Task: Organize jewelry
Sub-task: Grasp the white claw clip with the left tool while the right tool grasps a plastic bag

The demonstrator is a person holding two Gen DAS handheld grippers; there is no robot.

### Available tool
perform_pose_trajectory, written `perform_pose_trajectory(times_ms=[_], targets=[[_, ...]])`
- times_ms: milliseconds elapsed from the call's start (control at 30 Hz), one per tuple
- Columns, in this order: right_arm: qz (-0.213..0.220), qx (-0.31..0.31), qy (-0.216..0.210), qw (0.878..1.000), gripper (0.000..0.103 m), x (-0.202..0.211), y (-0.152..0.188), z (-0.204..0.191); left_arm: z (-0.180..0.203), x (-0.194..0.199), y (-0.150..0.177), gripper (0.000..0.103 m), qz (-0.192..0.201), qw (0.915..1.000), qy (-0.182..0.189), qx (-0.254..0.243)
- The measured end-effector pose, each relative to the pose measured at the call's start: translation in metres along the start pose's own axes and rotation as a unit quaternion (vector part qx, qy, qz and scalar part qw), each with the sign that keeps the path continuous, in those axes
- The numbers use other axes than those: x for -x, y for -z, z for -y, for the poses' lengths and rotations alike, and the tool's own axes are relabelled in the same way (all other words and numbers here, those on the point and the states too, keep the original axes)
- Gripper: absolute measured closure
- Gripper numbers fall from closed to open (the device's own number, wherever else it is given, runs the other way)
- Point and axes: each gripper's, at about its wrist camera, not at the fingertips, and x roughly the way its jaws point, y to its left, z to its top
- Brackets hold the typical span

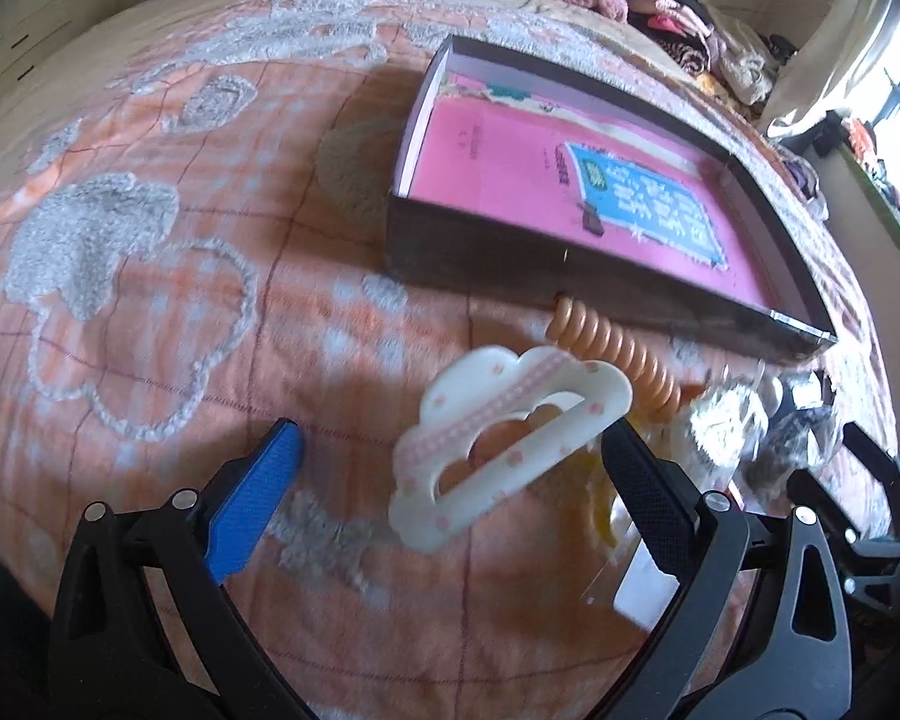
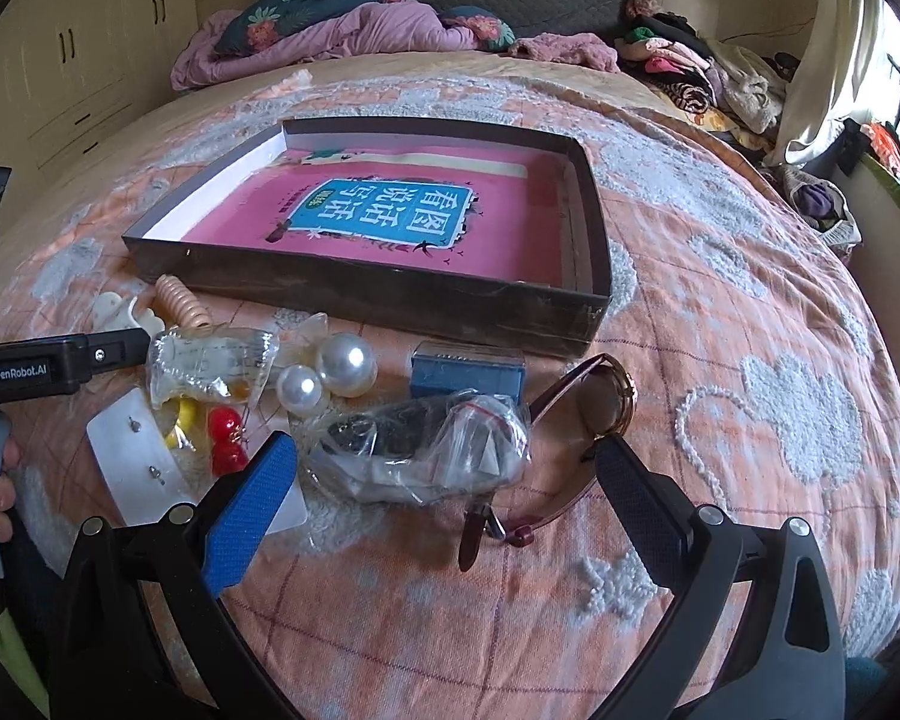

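In the left wrist view, a white cloud-shaped hair clip (image 1: 510, 438) with pink dots lies on the bedspread between the wide-apart fingers of my left gripper (image 1: 450, 433). The clip's right end is at the black finger (image 1: 636, 480), and the blue finger (image 1: 264, 492) stands clear of it. An orange spiral hair tie (image 1: 618, 354) lies just beyond. My right gripper (image 2: 447, 447) is open over a clear plastic bag (image 2: 420, 450) with dark contents. Brown sunglasses (image 2: 594, 408) lie by its black finger. A shallow dark box (image 2: 390, 294) holding a pink book (image 2: 378, 222) sits behind the pile.
Two large pearls (image 2: 330, 372), a small blue box (image 2: 465, 372), a red trinket (image 2: 228, 432), a white earring card (image 2: 132, 456) and another clear bag (image 2: 210, 360) lie on the orange bedspread (image 2: 750, 300). Clothes are piled at the bed's far right (image 2: 690, 72). A person's fingers (image 2: 0, 480) show at the left.
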Motion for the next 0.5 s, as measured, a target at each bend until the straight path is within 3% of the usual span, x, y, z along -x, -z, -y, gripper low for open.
perform_pose_trajectory(times_ms=[100,167,200,267,500], targets=[[0.008,-0.005,-0.002,1.0,0.005,-0.001,0.0,0.002,0.006,0.0,-0.002,0.035,0.013,0.9998,-0.001,-0.015],[0.011,-0.009,-0.005,1.0,0.012,-0.001,0.001,0.003,0.009,0.001,-0.003,0.059,0.021,0.9995,0.007,-0.022],[0.01,-0.009,-0.013,1.0,0.019,-0.002,0.002,0.002,0.01,0.002,-0.003,0.06,0.023,0.9994,0.006,-0.026],[0.006,-0.004,-0.016,1.0,0.022,-0.004,0.002,0.0,0.01,0.002,-0.005,0.065,0.026,0.9992,0.01,-0.03],[-0.007,0.008,-0.027,1.0,0.04,-0.015,0.005,-0.006,0.007,0.013,-0.008,0.066,0.039,0.9982,0.028,-0.035]])
